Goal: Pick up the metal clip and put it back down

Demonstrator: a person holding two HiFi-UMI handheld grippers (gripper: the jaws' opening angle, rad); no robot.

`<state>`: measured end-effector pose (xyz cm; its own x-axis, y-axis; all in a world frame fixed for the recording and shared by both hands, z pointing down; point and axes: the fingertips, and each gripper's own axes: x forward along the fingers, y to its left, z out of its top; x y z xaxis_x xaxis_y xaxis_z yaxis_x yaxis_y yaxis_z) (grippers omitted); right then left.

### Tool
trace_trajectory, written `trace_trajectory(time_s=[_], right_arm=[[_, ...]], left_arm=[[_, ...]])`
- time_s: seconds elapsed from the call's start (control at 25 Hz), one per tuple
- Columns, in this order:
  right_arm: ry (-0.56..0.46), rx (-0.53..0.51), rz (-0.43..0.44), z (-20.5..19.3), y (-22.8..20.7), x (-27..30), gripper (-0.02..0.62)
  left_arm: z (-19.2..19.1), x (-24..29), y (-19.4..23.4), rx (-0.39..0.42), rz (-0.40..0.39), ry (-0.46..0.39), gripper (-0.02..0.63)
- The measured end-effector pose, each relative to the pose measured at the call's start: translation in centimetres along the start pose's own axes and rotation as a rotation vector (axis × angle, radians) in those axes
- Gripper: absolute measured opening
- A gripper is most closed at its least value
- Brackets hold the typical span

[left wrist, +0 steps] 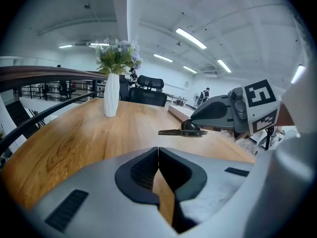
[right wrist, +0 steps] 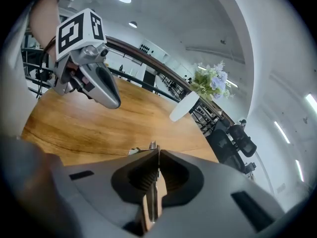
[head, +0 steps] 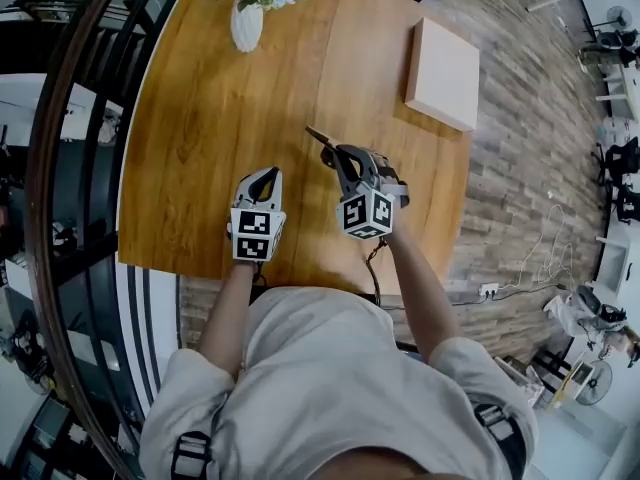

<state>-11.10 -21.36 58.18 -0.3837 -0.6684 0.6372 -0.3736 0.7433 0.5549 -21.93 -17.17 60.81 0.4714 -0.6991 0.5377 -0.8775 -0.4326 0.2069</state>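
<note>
My right gripper (head: 330,154) is shut on the metal clip (head: 319,136), a thin dark strip that sticks out past the jaw tips toward the far left. In the left gripper view the clip (left wrist: 179,132) lies level in the right gripper (left wrist: 197,126), a little above the wooden table (left wrist: 74,138). In the right gripper view only the clip's edge (right wrist: 153,147) shows between the closed jaws. My left gripper (head: 267,175) hovers to the clip's left near the table's front, shut with nothing in it; its jaws (left wrist: 158,155) meet. The right gripper view shows the left gripper (right wrist: 110,99) at upper left.
A white vase of flowers (head: 246,20) stands at the table's far edge, and a flat white box (head: 443,72) sits at the far right corner. A dark railing (head: 60,168) runs along the left side. The table's front edge (head: 200,273) is close to my body.
</note>
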Motion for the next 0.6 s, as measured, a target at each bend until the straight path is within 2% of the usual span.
trace_trajectory(time_s=[0.32, 0.6], right_arm=[[0.018, 0.005, 0.081, -1.1, 5.2, 0.2, 0.032], [0.024, -0.016, 0.070, -1.7, 6.8, 0.5, 0.032]], left_arm=[[-2.0, 1.3, 1.0, -0.003, 0.011, 0.035, 0.025], [-3.4, 1.4, 0.0, 0.021, 0.017, 0.063, 0.025]])
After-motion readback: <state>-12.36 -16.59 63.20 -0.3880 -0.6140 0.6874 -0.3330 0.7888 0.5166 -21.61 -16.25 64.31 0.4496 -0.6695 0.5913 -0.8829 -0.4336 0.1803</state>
